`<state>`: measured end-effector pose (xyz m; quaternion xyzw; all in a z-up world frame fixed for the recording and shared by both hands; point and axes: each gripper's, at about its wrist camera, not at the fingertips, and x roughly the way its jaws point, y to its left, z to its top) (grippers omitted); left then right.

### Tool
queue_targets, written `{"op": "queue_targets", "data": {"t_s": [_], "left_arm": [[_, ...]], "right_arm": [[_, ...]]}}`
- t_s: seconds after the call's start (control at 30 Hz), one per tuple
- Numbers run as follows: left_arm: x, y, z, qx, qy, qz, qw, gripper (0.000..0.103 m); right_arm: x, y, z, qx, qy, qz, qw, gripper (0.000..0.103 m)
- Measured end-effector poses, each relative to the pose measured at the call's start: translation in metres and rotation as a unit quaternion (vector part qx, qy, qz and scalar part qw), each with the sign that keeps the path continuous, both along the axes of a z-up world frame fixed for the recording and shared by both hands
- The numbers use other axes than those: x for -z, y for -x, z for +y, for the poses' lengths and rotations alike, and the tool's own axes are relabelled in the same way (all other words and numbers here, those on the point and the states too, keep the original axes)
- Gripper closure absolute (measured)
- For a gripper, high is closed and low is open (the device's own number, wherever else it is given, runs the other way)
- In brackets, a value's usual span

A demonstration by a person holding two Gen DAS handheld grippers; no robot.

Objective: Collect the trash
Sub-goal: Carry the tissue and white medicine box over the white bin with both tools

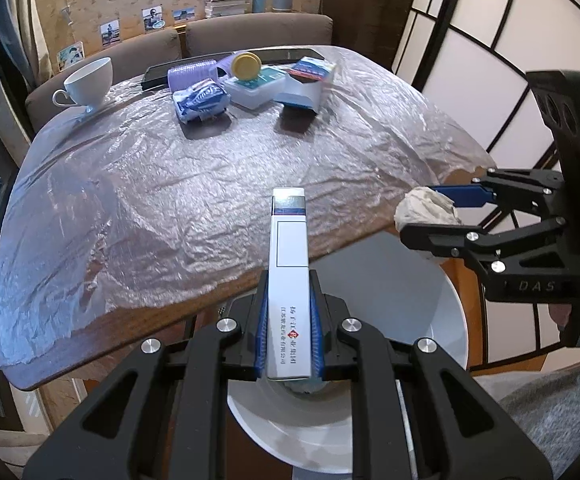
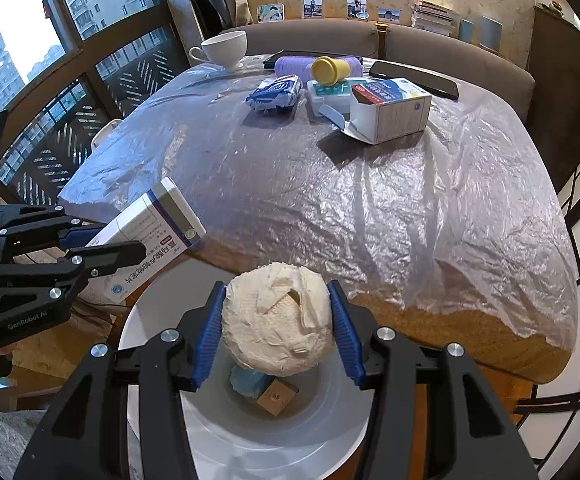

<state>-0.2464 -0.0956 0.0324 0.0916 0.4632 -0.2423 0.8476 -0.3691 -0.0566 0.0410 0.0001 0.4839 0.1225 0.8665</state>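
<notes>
Right below both claws sits the white bin (image 2: pixel 246 440), scraps already inside. The right gripper (image 2: pixel 277 328) clenches a crumpled paper ball (image 2: pixel 278 316) directly over it. The left gripper (image 1: pixel 289 332) grasps a slim box (image 1: pixel 290 280), long axis pointing at the table (image 2: pixel 469 344). Farther off: open carton (image 2: pixel 389 110), blue packet (image 2: pixel 276 92), cup (image 2: pixel 224 48).
</notes>
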Motion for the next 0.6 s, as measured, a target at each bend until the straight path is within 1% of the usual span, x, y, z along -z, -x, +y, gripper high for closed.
{"op": "queue_targets", "data": {"t_s": [0.27, 0.4, 0.6], "left_arm": [[0.008, 0.019, -0.001, 0.025, -0.01, 0.012, 0.9996, 0.084], [0.01, 0.026, 0.0, 0.031, -0.01, 0.015, 0.9994, 0.084], [0.018, 0.033, -0.001, 0.037, -0.016, 0.03, 0.9987, 0.084]], "right_arm": [[0.004, 0.008, 0.003, -0.005, 0.004, 0.007, 1.0, 0.053], [0.007, 0.012, 0.004, -0.006, 0.002, 0.012, 1.0, 0.053], [0.016, 0.017, 0.007, -0.009, 0.004, 0.024, 1.0, 0.053]]}}
